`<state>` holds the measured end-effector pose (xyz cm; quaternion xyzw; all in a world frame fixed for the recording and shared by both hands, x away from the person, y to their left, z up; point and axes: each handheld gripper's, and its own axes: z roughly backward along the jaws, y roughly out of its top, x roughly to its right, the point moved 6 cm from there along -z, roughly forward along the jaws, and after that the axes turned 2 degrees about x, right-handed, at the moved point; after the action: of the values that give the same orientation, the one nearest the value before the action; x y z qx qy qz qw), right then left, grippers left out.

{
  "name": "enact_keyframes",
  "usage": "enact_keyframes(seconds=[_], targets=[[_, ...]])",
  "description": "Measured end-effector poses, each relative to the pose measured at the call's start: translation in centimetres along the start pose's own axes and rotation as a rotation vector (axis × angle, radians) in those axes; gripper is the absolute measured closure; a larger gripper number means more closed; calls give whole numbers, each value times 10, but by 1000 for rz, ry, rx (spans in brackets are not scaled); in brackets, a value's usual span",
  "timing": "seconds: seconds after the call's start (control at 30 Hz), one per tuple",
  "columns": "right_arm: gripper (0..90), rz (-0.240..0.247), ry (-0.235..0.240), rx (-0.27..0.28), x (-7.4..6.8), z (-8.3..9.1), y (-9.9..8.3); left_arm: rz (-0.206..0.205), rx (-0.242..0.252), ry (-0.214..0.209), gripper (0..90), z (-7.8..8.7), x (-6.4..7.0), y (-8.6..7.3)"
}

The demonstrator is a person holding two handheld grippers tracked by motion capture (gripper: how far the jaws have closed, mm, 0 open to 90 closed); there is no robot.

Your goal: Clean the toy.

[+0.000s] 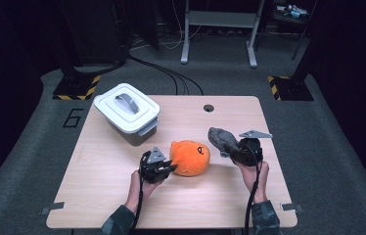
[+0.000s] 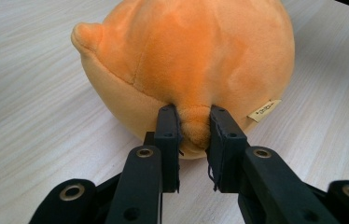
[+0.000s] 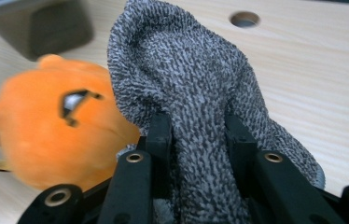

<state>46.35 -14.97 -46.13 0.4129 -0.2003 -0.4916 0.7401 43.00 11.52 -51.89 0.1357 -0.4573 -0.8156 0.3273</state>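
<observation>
A round orange plush toy (image 1: 190, 156) lies near the middle of the table (image 1: 102, 191). My left gripper (image 1: 170, 168) is at its left side, shut on a small nub of the plush (image 2: 195, 126). A cloth tag (image 2: 264, 110) hangs from the toy to the right of the jaws. A grey knitted sock (image 1: 222, 139) rises right of the toy. My right gripper (image 1: 231, 149) is shut on the sock (image 3: 196, 107), whose upper part stands above the jaws. The toy (image 3: 56, 126) shows blurred to the left in the right gripper view.
A grey bin with a white handled lid (image 1: 126, 112) stands at the table's back left. A cable hole (image 1: 208, 107) sits near the back edge. Black stands and cables are on the floor beyond the table.
</observation>
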Motion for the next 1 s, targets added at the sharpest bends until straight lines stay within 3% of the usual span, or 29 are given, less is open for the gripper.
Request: enact_keyframes(seconds=[0.2, 0.33, 0.4, 0.47, 0.53, 0.7, 0.77, 0.9, 1.0], targets=[[684, 63, 57, -3, -34, -9, 14, -2, -4, -8, 752, 0, 0, 1], [686, 112, 73, -69, -52, -30, 7, -7, -7, -4, 741, -1, 0, 1], [689, 120, 63, -76, -52, -38, 2, 5, -7, -15, 711, -1, -2, 1], [690, 84, 72, -72, -51, -39, 0, 12, -2, -21, 677, 0, -2, 1], [690, 92, 68, -72, -48, -38, -1, 13, 0, -25, 593, 1, -2, 2], [691, 87, 64, -78, -44, -39, -4, 49, 13, 10, 393, -2, -5, 8], [692, 89, 61, -77, -43, -39, -5, 45, 5, -3, 416, -7, -3, 10], [691, 85, 63, -81, -41, -38, -7, 17, -6, -3, 598, -9, 1, 13], [690, 86, 60, -69, -42, -33, -1, 6, -16, -7, 669, -9, 2, 14]])
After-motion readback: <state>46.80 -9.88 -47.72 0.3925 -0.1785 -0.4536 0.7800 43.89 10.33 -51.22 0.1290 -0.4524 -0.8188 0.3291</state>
